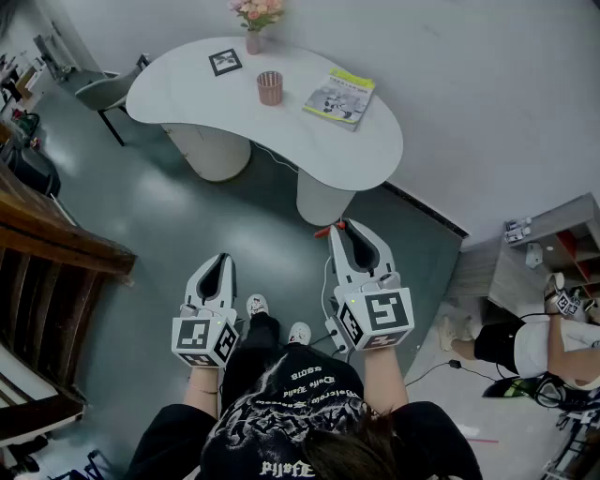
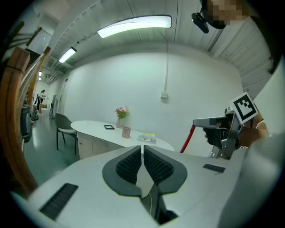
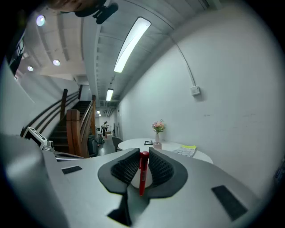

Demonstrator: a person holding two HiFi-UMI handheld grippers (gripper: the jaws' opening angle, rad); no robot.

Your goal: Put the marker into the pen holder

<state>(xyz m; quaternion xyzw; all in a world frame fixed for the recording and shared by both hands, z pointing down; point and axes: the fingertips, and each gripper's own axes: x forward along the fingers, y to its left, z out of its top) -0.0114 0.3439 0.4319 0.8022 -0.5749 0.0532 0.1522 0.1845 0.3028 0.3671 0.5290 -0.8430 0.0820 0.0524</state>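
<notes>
My right gripper (image 3: 143, 156) is shut on a red marker (image 3: 142, 173), which stands upright between its pads. In the head view the marker's red tip (image 1: 322, 231) pokes out by the right gripper (image 1: 343, 228), low in front of the white table (image 1: 187, 94). The pink pen holder (image 1: 270, 87) stands on that table, far ahead of both grippers; it also shows small in the distance, pen holder (image 3: 157, 145) and pen holder (image 2: 126, 132). The left gripper (image 1: 223, 260) hangs beside the right one, its jaws (image 2: 142, 153) shut with nothing between them.
On the table lie a booklet (image 1: 339, 97), a square marker card (image 1: 225, 62) and a vase of flowers (image 1: 255, 26). A chair (image 1: 105, 91) stands at its left end. A wooden staircase (image 1: 47, 244) runs along the left. A person sits on the floor (image 1: 525, 342) at right.
</notes>
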